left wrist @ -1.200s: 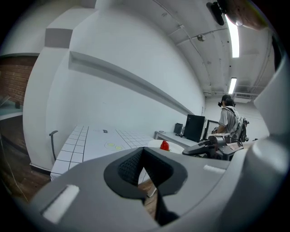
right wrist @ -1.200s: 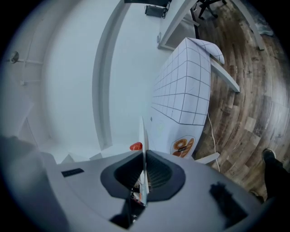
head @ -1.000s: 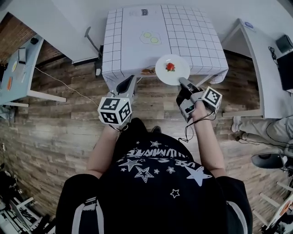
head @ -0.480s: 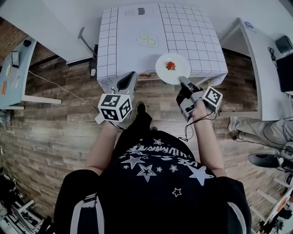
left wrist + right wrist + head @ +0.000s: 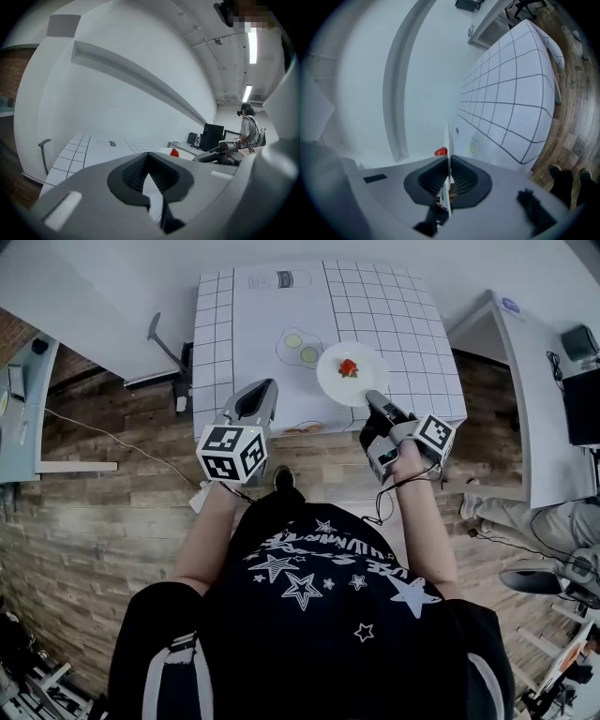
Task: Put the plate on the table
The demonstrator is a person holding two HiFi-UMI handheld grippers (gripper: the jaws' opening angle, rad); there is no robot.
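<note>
At the near bench edge, left gripper [image 5: 265, 388]: fingers [image 5: 133, 173] closed, tips meeting, nothing between them.
Right gripper [image 5: 372, 397]: fingers [image 5: 431, 177] all but closed, clamped on the near rim of the plate [image 5: 342, 376].
Plate position: white, projecting forward from the right fingers over the bench [image 5: 375, 306]; contact with the surface cannot be confirmed.
Red item [image 5: 349, 367]: on the plate's middle.
Printed outline [image 5: 300, 346]: on the bench, just left of the plate, two green circles inside.
</note>
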